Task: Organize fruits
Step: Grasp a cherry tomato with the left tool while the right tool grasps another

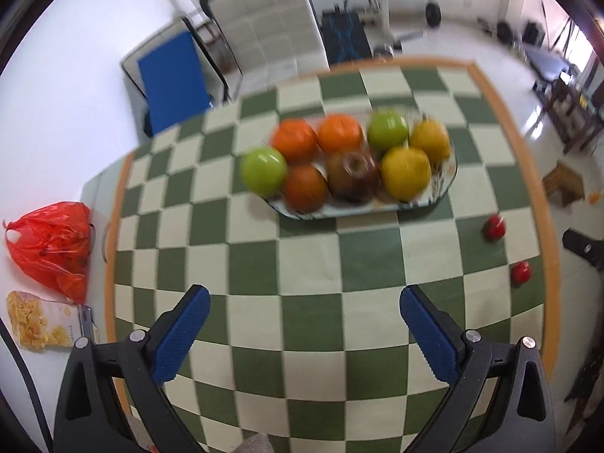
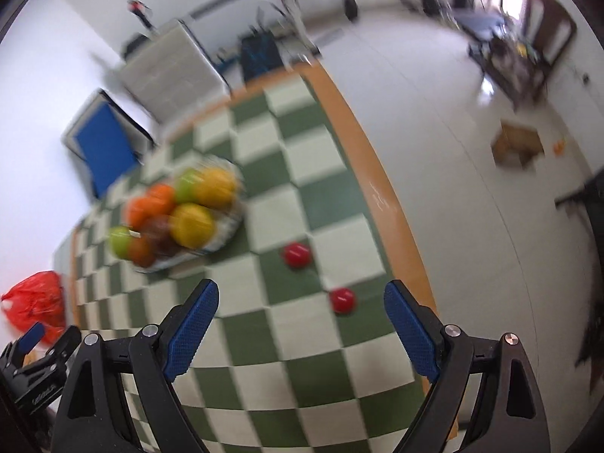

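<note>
An oval plate (image 1: 447, 183) on the green-and-cream checked table holds several fruits: green apples (image 1: 263, 171), oranges (image 1: 295, 139), yellow fruits (image 1: 405, 173) and a dark red apple (image 1: 353, 176). Two small red fruits (image 1: 494, 227) (image 1: 521, 272) lie loose on the cloth at the right. My left gripper (image 1: 304, 307) is open and empty, above the cloth in front of the plate. My right gripper (image 2: 300, 300) is open and empty; the nearer red fruit (image 2: 342, 300) lies just ahead between its fingers, the other (image 2: 297, 255) beyond. The plate (image 2: 230, 222) is at its left.
A red plastic bag (image 1: 51, 245) and a snack packet (image 1: 41, 326) lie left of the cloth. Chairs (image 1: 264, 41) stand behind the table. The table's orange edge (image 2: 377, 173) runs along the right, with open floor and a cardboard box (image 2: 517, 147) beyond.
</note>
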A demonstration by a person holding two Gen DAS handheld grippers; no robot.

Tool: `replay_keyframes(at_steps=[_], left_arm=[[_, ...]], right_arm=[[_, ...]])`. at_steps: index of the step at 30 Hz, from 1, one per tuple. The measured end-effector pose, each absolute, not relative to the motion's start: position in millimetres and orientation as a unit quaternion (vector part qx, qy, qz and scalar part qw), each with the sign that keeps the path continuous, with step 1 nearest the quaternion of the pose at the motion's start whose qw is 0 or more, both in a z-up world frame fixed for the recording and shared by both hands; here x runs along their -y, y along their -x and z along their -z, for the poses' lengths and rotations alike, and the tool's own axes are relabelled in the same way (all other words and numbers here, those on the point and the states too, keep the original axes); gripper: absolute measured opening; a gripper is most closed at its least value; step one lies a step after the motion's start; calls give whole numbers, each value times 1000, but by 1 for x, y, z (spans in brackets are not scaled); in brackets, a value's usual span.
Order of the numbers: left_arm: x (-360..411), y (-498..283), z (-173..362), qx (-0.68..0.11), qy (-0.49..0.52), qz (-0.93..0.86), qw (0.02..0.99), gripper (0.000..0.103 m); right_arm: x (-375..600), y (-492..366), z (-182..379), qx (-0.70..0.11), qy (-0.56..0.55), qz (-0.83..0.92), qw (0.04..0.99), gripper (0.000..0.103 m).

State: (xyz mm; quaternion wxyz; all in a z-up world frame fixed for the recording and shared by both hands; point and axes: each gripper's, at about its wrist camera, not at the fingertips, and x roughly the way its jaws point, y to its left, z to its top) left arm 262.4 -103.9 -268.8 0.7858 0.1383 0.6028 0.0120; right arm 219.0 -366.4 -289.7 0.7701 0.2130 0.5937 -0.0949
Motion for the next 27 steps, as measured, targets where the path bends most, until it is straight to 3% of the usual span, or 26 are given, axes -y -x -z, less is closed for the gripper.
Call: replay_keyframes(at_steps=[7, 12, 18, 23, 27], left_arm=[[166, -297, 331, -643, -178, 19, 744, 103], [207, -315, 339, -648, -179, 61, 738, 103], [270, -325, 366, -687, -159, 148, 693, 102], [306, -326, 395, -710, -173, 177, 660, 85], [318, -327, 408, -720, -177, 184, 645, 43]], right_arm=[[375, -220, 396, -654, -221, 97, 717, 59], [364, -219, 415, -655, -202, 86, 723, 31], [384, -199, 403, -629, -227, 100, 737, 31], [404, -187, 396, -624, -241, 115, 735, 31], [417, -185, 398, -626, -247, 123, 729, 31]])
